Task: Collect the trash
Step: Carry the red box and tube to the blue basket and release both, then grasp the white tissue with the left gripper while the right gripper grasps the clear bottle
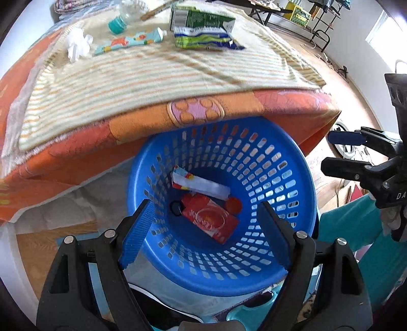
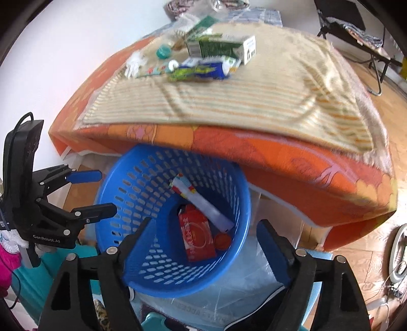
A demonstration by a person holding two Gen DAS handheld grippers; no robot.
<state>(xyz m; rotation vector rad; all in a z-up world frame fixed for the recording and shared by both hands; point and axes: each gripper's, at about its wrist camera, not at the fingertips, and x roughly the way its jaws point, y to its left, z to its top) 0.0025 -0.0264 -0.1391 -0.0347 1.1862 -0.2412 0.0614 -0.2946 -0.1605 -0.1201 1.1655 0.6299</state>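
Drop step judged done, next pickup pending. Left gripper (image 1: 206,229) and right gripper (image 2: 203,244) both hovering over the blue perforated basket (image 1: 300,163), jaws spread wide, nothing between them. Already in the basket: red carton (image 1: 211,219), white tube with coloured end (image 1: 201,184), orange cap (image 1: 233,205).

Still waiting on the striped towel (image 1: 142,84) atop the table: green carton (image 1: 201,19), blue-green wrapper (image 1: 203,39), patterned tube (image 1: 129,42), crumpled tissue (image 1: 76,45), clear bottle with teal cap (image 1: 117,25). Next move likely: lift, reach across the orange cloth (image 1: 76,152) to one of these, close on it flat against soft fabric.

Left view only: bottle body seen clearly, right gripper at the frame edge. Right view only: left gripper from the side, folding stand (image 2: 356,30) behind, white ring on the floor (image 2: 396,254).
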